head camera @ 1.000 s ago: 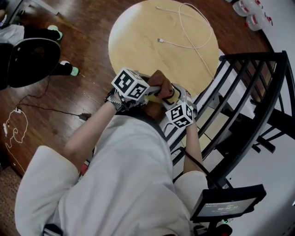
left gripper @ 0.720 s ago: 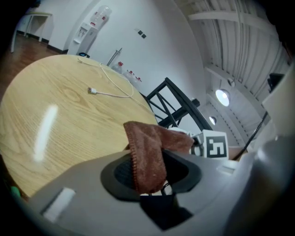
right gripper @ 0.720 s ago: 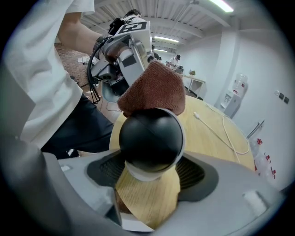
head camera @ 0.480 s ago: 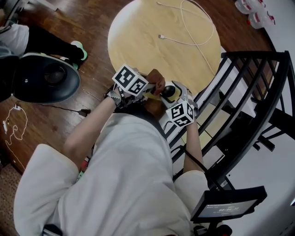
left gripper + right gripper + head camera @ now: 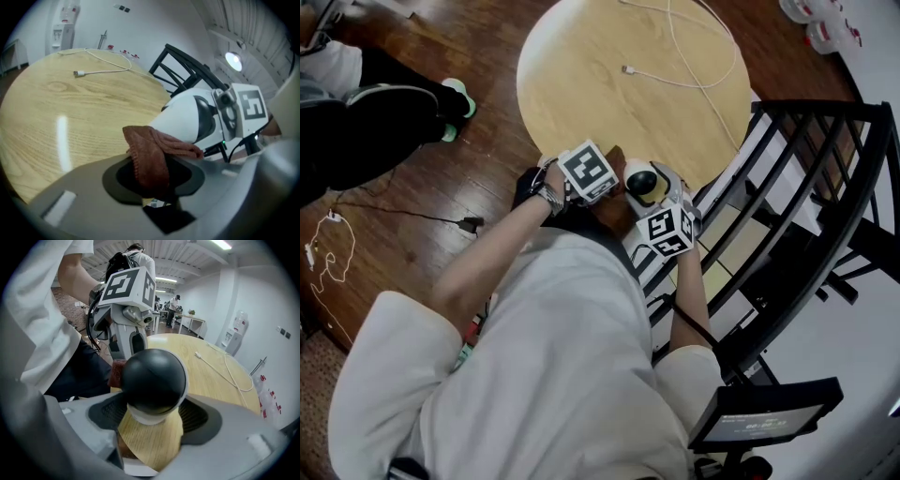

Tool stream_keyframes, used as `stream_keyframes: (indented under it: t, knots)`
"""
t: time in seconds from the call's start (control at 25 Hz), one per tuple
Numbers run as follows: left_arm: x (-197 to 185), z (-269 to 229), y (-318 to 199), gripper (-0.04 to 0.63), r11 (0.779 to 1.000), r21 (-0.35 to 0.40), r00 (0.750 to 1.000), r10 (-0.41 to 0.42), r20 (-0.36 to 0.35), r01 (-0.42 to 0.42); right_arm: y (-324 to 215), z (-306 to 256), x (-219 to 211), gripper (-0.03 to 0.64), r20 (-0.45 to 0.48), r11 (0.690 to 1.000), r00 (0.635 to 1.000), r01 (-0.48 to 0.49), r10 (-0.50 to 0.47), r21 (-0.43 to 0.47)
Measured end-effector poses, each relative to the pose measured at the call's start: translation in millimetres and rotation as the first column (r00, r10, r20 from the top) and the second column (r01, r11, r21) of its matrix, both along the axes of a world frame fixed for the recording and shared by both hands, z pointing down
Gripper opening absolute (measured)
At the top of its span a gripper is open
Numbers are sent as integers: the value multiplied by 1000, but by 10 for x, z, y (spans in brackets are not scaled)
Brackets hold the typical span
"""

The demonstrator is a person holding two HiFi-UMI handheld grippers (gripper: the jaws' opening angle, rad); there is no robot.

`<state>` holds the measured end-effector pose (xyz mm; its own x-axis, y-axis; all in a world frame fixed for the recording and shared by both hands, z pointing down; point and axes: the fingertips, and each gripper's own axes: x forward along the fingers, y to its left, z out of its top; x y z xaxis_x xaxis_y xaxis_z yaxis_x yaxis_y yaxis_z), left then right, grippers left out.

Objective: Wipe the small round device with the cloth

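The small round device point(image 5: 151, 380) has a white body and a black dome. My right gripper point(image 5: 152, 417) is shut on it and holds it just above the round wooden table point(image 5: 609, 75), near its front edge. A brown-red cloth point(image 5: 151, 153) is bunched between the jaws of my left gripper point(image 5: 154, 178), which is shut on it. The cloth's free end lies against the white side of the device point(image 5: 185, 119). In the head view the device point(image 5: 641, 179) shows uncovered between the left gripper point(image 5: 614, 181) and the right gripper point(image 5: 652, 197).
A white charging cable point(image 5: 694, 66) lies looped on the far half of the table. A black metal frame point(image 5: 806, 187) stands close at the right. Bottles point(image 5: 820, 23) sit at the top right. A person's legs point(image 5: 384, 103) and a floor cable point(image 5: 412, 216) are at the left.
The cloth covered the device's top a second ago; my left gripper has since turned and pulled it aside, baring the black dome. The person's dark round seat at the left has moved out of view.
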<state>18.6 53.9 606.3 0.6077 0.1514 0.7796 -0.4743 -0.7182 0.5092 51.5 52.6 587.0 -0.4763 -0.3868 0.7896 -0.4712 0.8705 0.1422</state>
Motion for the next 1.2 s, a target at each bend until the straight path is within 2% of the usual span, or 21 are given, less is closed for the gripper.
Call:
stream_keyframes:
  t: [0.12,0.16,0.28,0.36,0.44,0.56,0.68,0.76,0.84,0.92,1.04,1.2]
  knots:
    - [-57,84,66,141,996,41,991,79,109,-83,-8,17,32,344,0,1000,1000,-29,29,5]
    - [-58,92,50,141,994,67,991,79,110,-87,-16,29,37,344,-1,999,999,-36,36,6]
    - [-52,-7,-7,143,995,101,1000,-6,-8,7,-38,62,49,344,-4,998,998,-69,69,3]
    - [-138,-152,-60,143,991,102,993,-83,-79,91,-57,71,74,344,-9,994,994,-108,108,3]
    - [-232,-277,-84,143,986,112,986,-107,-124,121,-103,71,102,342,-3,985,985,-172,172,11]
    - [-343,-440,-122,144,981,166,986,-77,-148,101,-173,74,141,342,0,947,947,-321,321,13]
    - [-377,-572,-173,144,970,235,989,-27,-143,60,-200,93,175,342,-25,885,885,-465,465,0]
    - [-400,-633,-239,144,960,277,992,-1,-129,37,-225,111,174,344,-39,858,858,-514,513,-19]
    - [-405,-682,-290,144,955,295,992,11,-126,27,-233,132,167,344,-54,869,869,-494,492,-35]
    - [-366,-732,-298,144,955,296,990,32,-136,10,-200,150,162,344,-53,905,906,-422,420,-54]
    - [-247,-807,-255,144,952,303,983,101,-155,-50,-71,187,205,360,-60,962,965,-261,257,-80]
    - [-42,-785,-208,144,944,305,974,176,-145,-125,-55,223,391,360,-143,995,985,-98,92,-35]
